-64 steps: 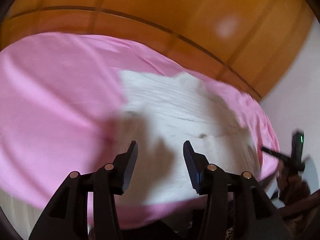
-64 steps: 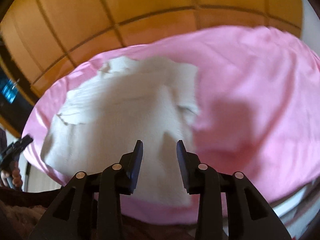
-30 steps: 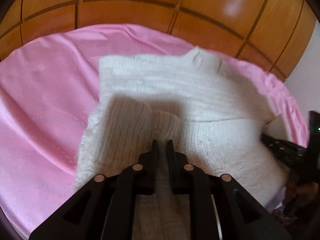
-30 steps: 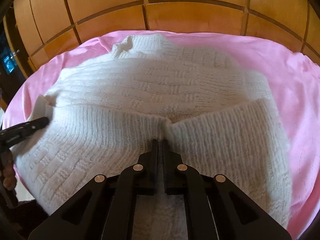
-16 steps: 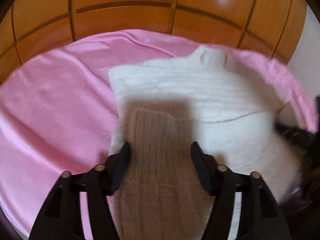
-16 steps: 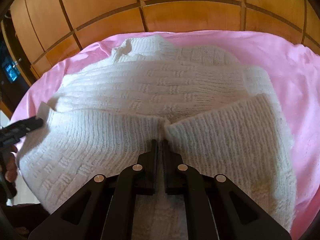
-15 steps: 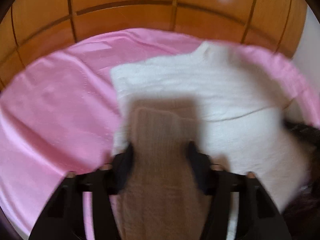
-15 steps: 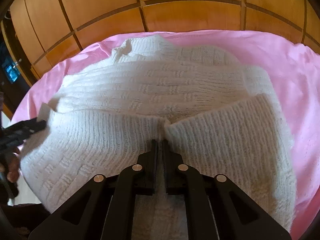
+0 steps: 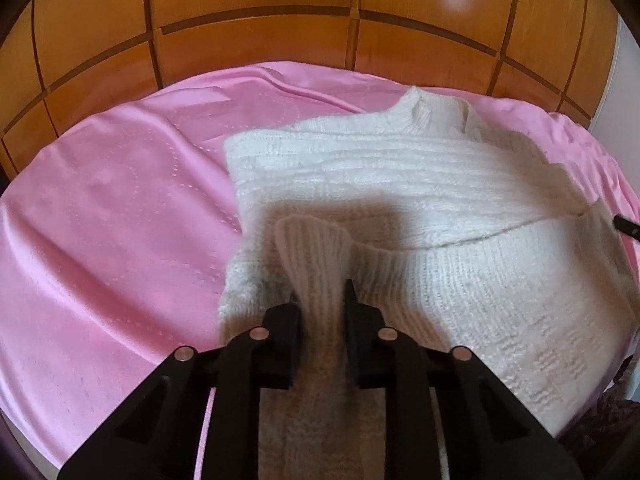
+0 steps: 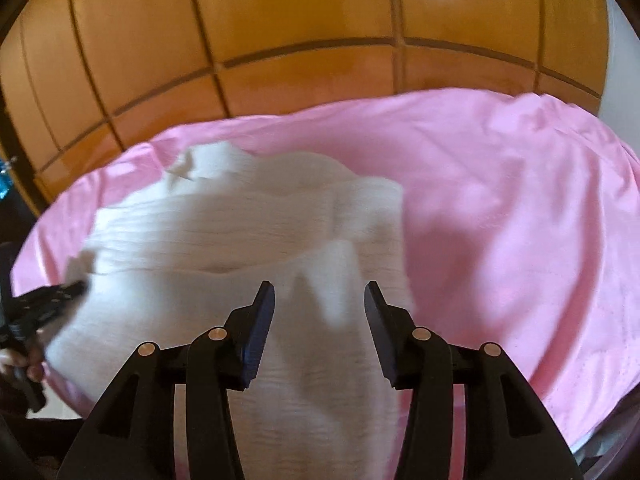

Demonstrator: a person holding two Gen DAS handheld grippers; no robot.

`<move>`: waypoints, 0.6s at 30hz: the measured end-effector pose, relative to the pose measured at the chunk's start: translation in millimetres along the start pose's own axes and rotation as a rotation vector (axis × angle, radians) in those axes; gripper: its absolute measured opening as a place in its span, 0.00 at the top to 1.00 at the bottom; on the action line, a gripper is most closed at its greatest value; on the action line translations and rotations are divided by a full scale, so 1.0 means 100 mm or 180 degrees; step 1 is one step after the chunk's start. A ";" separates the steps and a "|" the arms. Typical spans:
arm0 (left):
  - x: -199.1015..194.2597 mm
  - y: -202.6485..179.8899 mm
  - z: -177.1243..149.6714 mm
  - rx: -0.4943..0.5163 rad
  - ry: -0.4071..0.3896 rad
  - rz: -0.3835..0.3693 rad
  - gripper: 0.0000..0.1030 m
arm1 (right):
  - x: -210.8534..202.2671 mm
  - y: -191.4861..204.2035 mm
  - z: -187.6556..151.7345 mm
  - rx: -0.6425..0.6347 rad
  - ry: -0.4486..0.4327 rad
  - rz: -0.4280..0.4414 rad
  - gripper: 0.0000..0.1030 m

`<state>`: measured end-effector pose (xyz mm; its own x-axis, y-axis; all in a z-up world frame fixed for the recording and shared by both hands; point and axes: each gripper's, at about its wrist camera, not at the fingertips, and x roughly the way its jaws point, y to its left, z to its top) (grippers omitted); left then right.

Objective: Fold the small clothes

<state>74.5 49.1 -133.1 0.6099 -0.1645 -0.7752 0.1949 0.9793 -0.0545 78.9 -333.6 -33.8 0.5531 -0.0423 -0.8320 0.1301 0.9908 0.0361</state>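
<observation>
A cream knitted sweater [image 9: 400, 184] lies on a pink bed sheet [image 9: 112, 216], collar toward the headboard, its lower part folded up over the body. My left gripper [image 9: 322, 294] is closing, its pads pinching a raised ribbed fold of the hem at the sweater's left side. In the blurred right wrist view my right gripper [image 10: 319, 286] is opening above the sweater [image 10: 224, 232], with nothing between its fingers. The left gripper [image 10: 48, 296] shows at that view's left edge, against the sweater.
A wooden panelled headboard [image 9: 260, 0] rises behind the bed. Pink sheet [image 10: 500, 200] spreads bare to the right of the sweater and also to its left. A white wall [image 9: 624, 80] stands at the far right. A hand [image 10: 16, 356] holds the left gripper.
My left gripper opened, then closed again on a hem fold. My right gripper let go of the hem, opened, and drew back and up from the sweater.
</observation>
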 end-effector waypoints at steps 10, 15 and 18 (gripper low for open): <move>-0.29 0.00 -0.02 0.0047 -0.0219 0.0028 0.87 | 0.02 0.11 -0.15 -0.0373 0.0046 -0.0299 0.94; -0.55 0.02 -0.04 0.0053 -0.0374 -0.0002 0.88 | -0.31 0.17 -0.07 -0.0382 -0.0127 -0.0179 0.94; -0.68 0.06 -0.04 0.0018 -0.0437 -0.0029 0.89 | -0.48 0.19 0.04 -0.0343 -0.0264 -0.0136 0.94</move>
<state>31.0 66.2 -83.1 0.7073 -0.1884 -0.6813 0.2052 0.9771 -0.0573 57.7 -313.5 8.9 0.6156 -0.0909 -0.7828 0.0684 0.9957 -0.0619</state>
